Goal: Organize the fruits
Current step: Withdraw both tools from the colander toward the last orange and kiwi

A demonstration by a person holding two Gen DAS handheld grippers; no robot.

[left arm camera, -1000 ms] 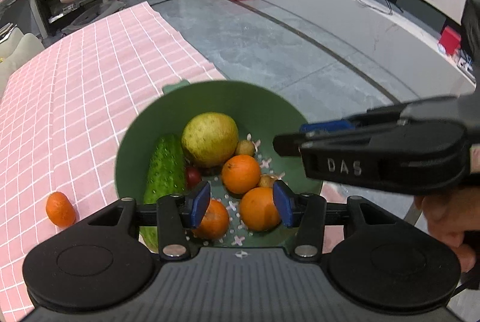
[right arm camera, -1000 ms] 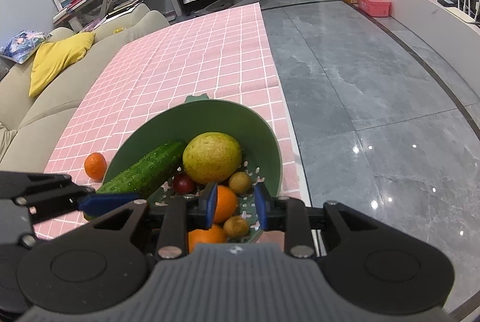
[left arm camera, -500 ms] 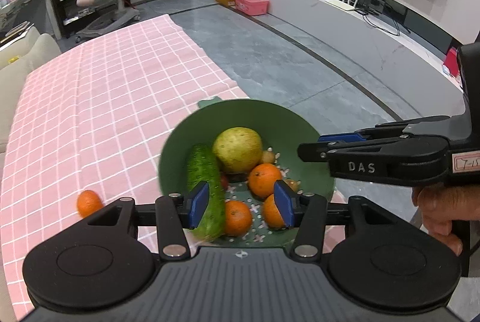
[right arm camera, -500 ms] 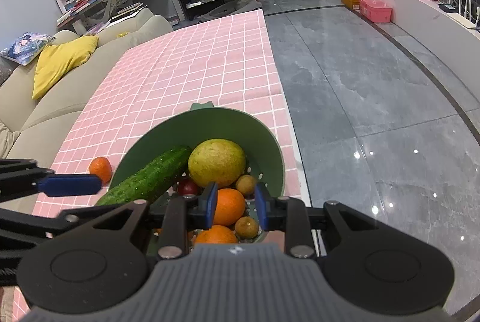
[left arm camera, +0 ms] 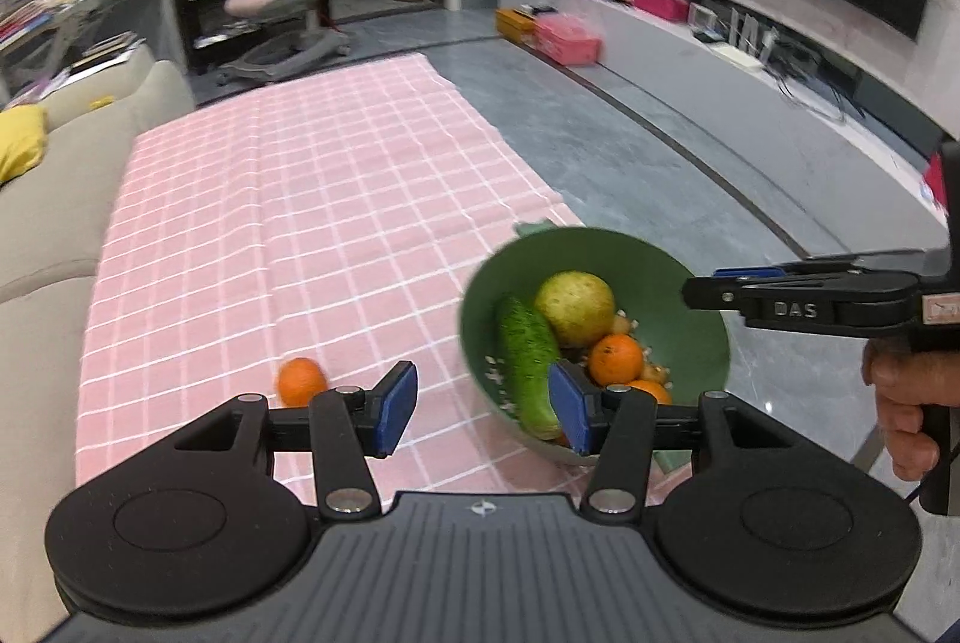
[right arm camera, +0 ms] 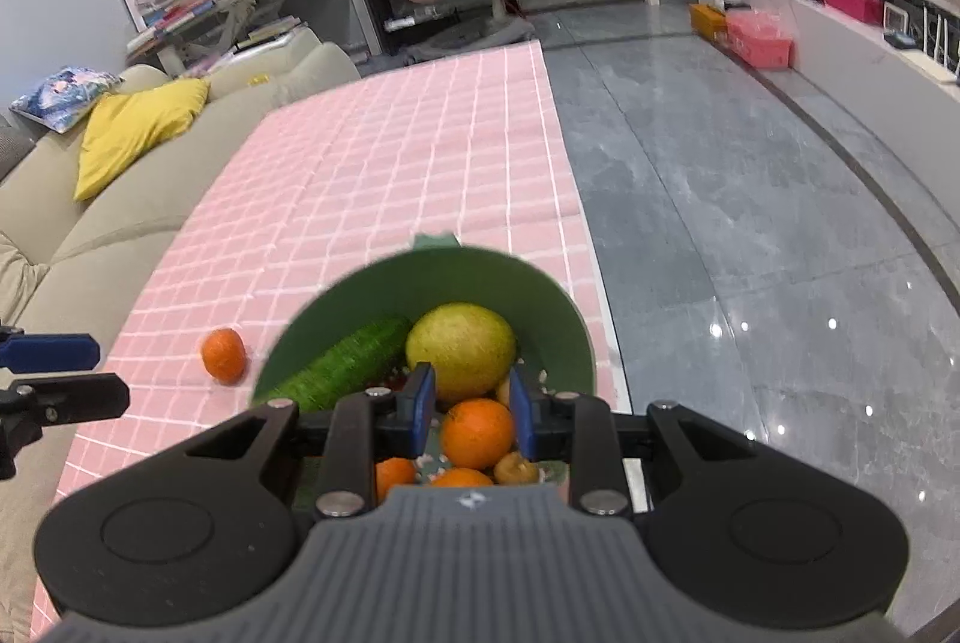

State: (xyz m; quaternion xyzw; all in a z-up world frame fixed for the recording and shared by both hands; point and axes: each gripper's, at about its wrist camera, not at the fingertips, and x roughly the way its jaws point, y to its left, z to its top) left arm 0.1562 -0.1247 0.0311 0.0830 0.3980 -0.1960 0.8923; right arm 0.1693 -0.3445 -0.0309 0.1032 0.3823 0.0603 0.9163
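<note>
Fruit sits piled in a green bowl: a large yellow-green fruit, a cucumber leaning along the bowl's left wall, several oranges and a few small brownish fruits. The bowl is tilted with its mouth turned toward the cameras, at the right edge of a table under a pink checked tablecloth, partly out over the grey floor. One tangerine lies alone on the cloth, to the left of the bowl and apart from it.

The right gripper is closed down narrow at the bowl's near rim and carries the bowl; the contact itself is hidden under its body. A hand grasps its handle. The left gripper hovers above the cloth between tangerine and bowl, jaws parted with nothing between them.

A beige sofa with a yellow cushion runs along the table's left side.
</note>
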